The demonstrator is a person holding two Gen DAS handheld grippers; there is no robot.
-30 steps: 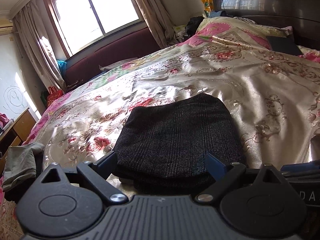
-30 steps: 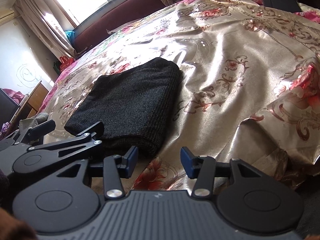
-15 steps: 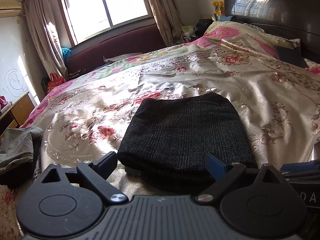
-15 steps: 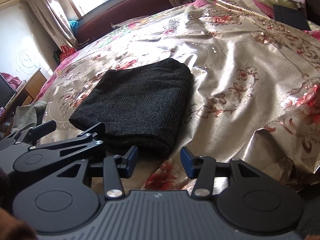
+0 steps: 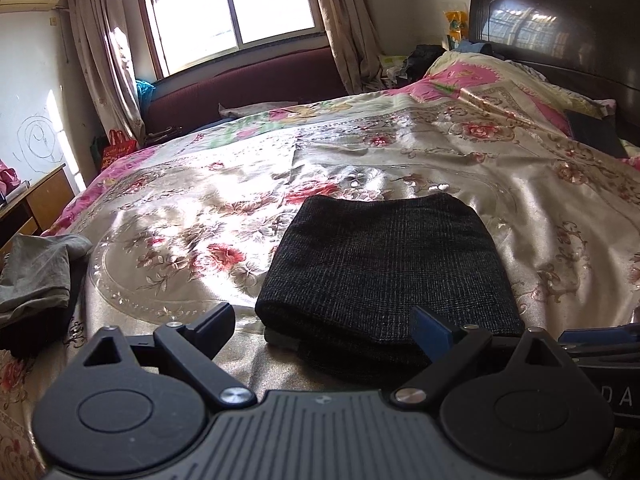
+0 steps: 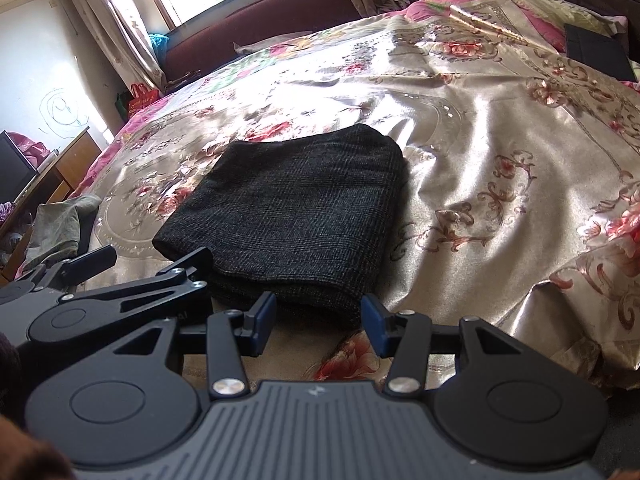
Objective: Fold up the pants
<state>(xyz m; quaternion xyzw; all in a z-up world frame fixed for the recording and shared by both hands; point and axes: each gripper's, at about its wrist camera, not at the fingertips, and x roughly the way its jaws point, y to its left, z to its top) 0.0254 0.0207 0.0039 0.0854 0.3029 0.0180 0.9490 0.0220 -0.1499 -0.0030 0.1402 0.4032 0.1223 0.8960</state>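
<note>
Left hand-held gripper: matte black plastic body w/ ribbed grey centre plate, round discs each side, triangular cut-outs in the arms, silver pivot screws; one finger pad blue. Right hand-held gripper: same build, both pads blue, small logo on ribbed plate. White letters "DA" on its side seen from left cam.

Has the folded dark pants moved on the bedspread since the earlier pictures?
No. The folded dark pants lie at the same spot on the floral bedspread, beside the same red flower; only the camera view rolled.

Both grippers' jaws apart, empty
</note>
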